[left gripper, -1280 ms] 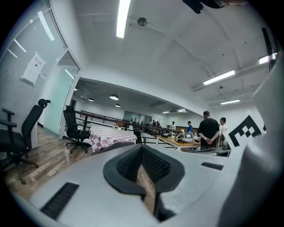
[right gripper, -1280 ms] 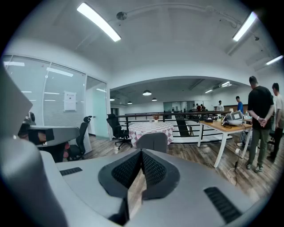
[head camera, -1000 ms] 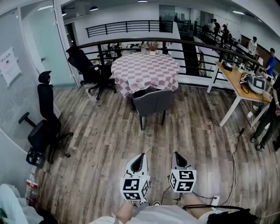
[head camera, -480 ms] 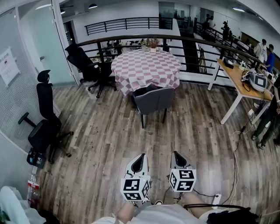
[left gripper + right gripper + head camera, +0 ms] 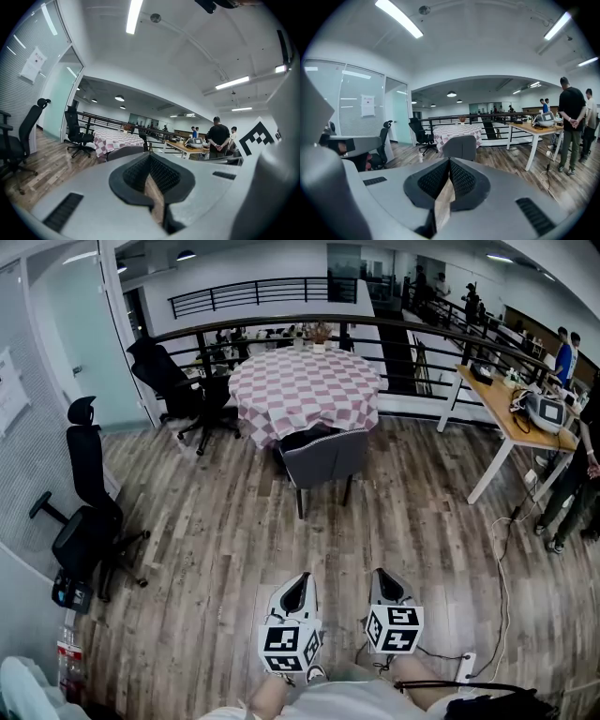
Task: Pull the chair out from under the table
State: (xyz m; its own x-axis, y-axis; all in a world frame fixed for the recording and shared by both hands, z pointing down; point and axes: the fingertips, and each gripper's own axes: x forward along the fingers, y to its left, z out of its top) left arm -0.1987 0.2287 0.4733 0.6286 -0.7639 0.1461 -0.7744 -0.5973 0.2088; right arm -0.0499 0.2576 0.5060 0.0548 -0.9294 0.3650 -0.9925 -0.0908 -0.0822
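A grey upholstered chair (image 5: 323, 457) stands tucked against the near side of a round table (image 5: 305, 390) with a pink-and-white checked cloth, far ahead across the wooden floor. My left gripper (image 5: 298, 585) and right gripper (image 5: 383, 579) hang side by side low in the head view, well short of the chair, both shut and empty. In the left gripper view the chair (image 5: 123, 151) shows small beyond the left gripper (image 5: 150, 158). The right gripper view has the chair (image 5: 461, 146) straight ahead over the right gripper (image 5: 450, 161).
Black office chairs stand at the left wall (image 5: 82, 512) and behind the table (image 5: 173, 381). A wooden desk (image 5: 502, 409) with equipment and standing people (image 5: 571, 124) is at the right. A cable and power strip (image 5: 464, 667) lie near my feet. A railing (image 5: 422, 338) runs behind the table.
The head view has shifted slightly, so the room slid a little left. Both grippers sit a touch lower in the frame and stay shut. The grey chair has not moved.
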